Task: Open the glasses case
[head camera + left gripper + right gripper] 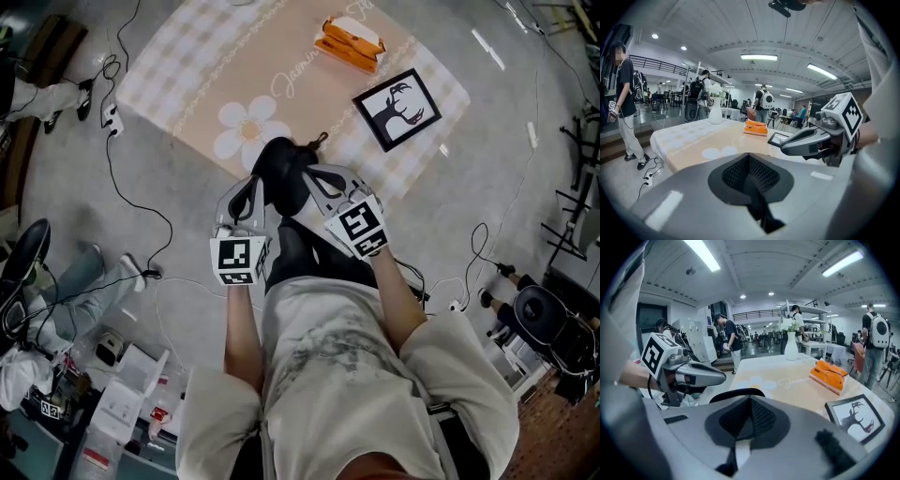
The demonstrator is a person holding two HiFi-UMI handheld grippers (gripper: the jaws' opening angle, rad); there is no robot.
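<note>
**Both grippers held shut, short of the table; case lies untouched**

Head view: the person stands at the near edge of a table [178,80] under a checked cloth printed with flowers. The left gripper [247,187] and the right gripper [317,176] are held close together in front of the body, tips pointing at the table. A rounded black object [279,167] sits between their tips; I cannot tell what it is. The orange glasses case [352,44] lies closed on the far side of the table, well apart from both grippers. A framed deer picture [397,108] lies to its right, nearer the person.

Left gripper view: the jaws are clenched together with nothing between them. The right gripper shows alongside, and the case lies far ahead on the cloth, past a white vase [715,112].

Right gripper view: its jaws are also pressed together and empty. The case lies ahead to the right, beyond the picture.
</note>
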